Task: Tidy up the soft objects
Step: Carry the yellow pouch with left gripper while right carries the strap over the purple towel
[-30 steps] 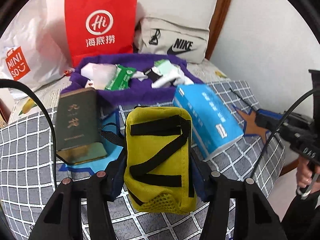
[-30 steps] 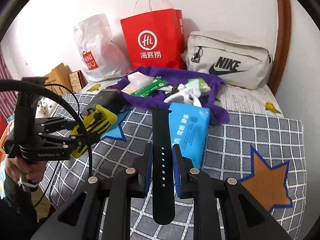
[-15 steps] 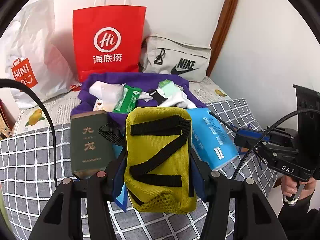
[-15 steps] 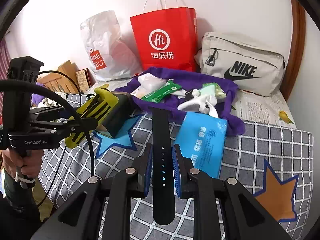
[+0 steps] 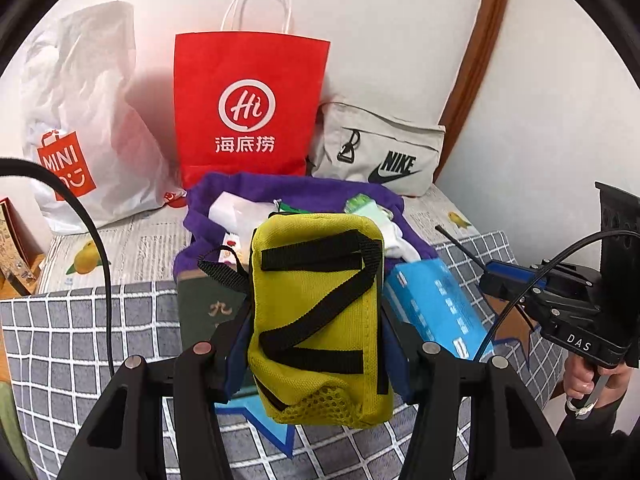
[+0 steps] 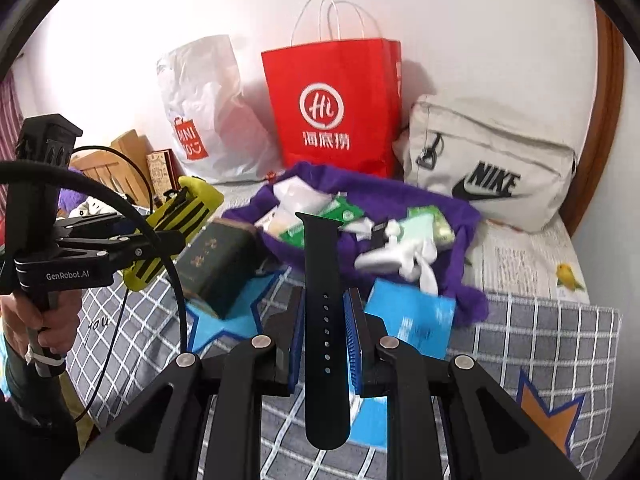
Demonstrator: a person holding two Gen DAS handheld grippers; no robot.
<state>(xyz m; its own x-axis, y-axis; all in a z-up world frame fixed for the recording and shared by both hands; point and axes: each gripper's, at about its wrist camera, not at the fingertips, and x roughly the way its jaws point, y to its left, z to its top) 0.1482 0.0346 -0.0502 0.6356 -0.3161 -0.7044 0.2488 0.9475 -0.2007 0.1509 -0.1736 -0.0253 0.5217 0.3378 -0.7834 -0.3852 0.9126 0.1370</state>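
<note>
My left gripper [image 5: 316, 336] is shut on a yellow pouch with black straps [image 5: 320, 312], held above the checked blanket [image 5: 80, 340]; the pouch also shows in the right wrist view [image 6: 176, 224]. My right gripper [image 6: 323, 320] is shut on a black watch strap [image 6: 324, 300], held upright above the blanket. A purple cloth [image 6: 460, 216] lies beyond both, with a green packet [image 6: 332, 216], a white packet [image 6: 296, 196] and a white sock-like item [image 6: 400, 256] on it. The right gripper shows at the right of the left wrist view [image 5: 516, 280].
A red paper bag [image 5: 248, 108], a white Miniso bag [image 5: 80, 120] and a beige Nike pouch [image 5: 380, 152] stand against the wall. A dark green box [image 6: 220, 260] and a blue tissue pack [image 5: 432, 308] lie on the blanket near the cloth.
Both grippers have risen and moved toward the purple cloth and bags, each keeping its hold. The red bag and wall look closer in both views.
</note>
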